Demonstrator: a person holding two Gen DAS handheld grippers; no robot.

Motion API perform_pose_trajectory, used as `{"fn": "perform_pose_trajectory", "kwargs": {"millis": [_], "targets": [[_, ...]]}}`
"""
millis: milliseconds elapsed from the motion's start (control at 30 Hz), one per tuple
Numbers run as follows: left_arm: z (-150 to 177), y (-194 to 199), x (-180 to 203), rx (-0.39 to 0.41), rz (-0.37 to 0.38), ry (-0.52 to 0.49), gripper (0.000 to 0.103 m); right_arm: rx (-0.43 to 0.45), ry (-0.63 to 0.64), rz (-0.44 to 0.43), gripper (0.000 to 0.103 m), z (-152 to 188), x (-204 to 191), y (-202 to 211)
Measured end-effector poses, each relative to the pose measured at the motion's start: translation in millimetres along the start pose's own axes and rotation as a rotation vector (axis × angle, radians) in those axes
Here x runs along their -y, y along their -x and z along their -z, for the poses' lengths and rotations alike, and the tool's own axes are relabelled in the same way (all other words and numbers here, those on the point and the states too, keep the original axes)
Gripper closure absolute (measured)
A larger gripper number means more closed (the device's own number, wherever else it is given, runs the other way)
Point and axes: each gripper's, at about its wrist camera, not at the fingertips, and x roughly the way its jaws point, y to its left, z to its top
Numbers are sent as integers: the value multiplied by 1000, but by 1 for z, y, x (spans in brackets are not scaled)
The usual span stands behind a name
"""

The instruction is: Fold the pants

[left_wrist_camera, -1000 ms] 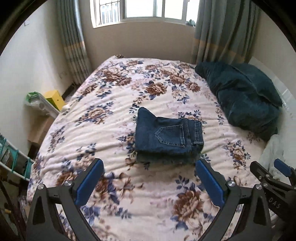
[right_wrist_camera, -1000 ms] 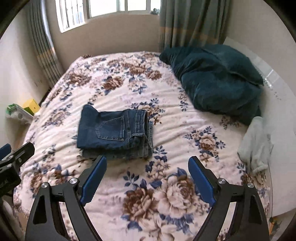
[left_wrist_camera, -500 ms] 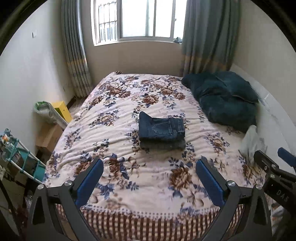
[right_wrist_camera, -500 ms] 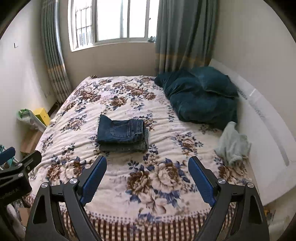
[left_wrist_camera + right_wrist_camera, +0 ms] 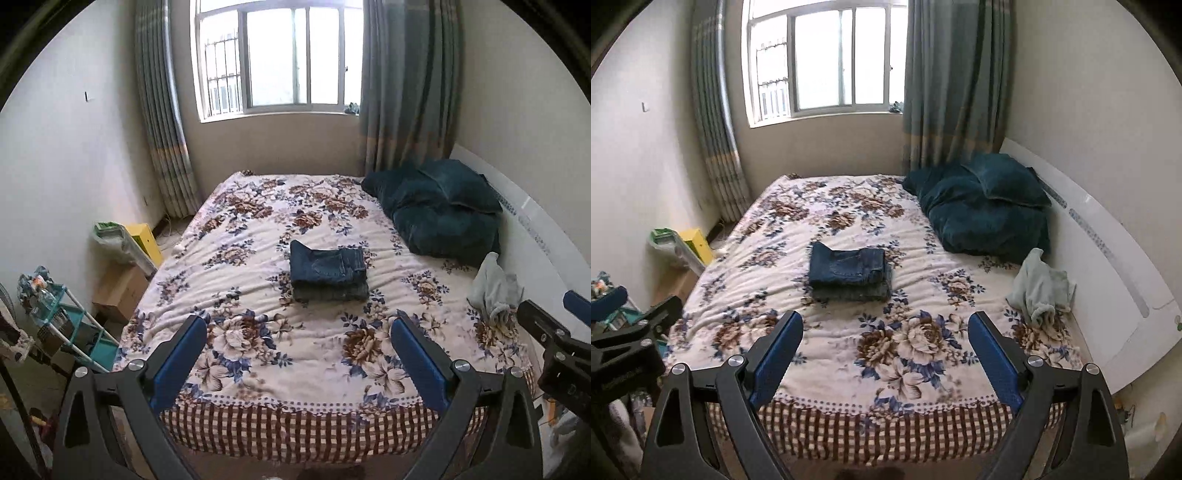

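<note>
A pair of dark blue jeans [image 5: 328, 271] lies folded into a compact rectangle in the middle of the floral bedspread [image 5: 258, 332]; it also shows in the right wrist view [image 5: 849, 271]. My left gripper [image 5: 297, 332] is open and empty, held back past the foot of the bed, far from the jeans. My right gripper [image 5: 884, 326] is open and empty too, level with the foot of the bed. Each gripper shows at the edge of the other's view.
Dark teal pillows [image 5: 439, 214] lie at the far right by the white headboard [image 5: 1108, 258]. A pale green cloth [image 5: 1039, 288] lies near the bed's right edge. A teal shelf rack [image 5: 70, 332], cardboard box [image 5: 118, 291] and yellow box [image 5: 146, 240] stand left of the bed.
Both grippers have pulled back from the bed and risen. The jeans look smaller and farther away, and the bed's checked front edge has come into view. The jeans have not moved.
</note>
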Motion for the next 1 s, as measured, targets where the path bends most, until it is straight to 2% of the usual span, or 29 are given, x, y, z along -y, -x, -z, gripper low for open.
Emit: {"fn": "perform_pose_trajectory", "kwargs": {"millis": [167, 433, 667, 1000], "targets": [[4, 18, 2, 17, -11, 22, 0, 22, 17, -39, 10, -4, 2, 28], [9, 20, 7, 20, -43, 52, 0, 27, 28, -76, 10, -8, 10, 28], [-2, 6, 9, 36, -60, 70, 0, 47, -2, -52, 7, -19, 25, 7], [-19, -49, 19, 7, -110, 55, 0, 47, -11, 4, 7, -43, 32, -56]]}}
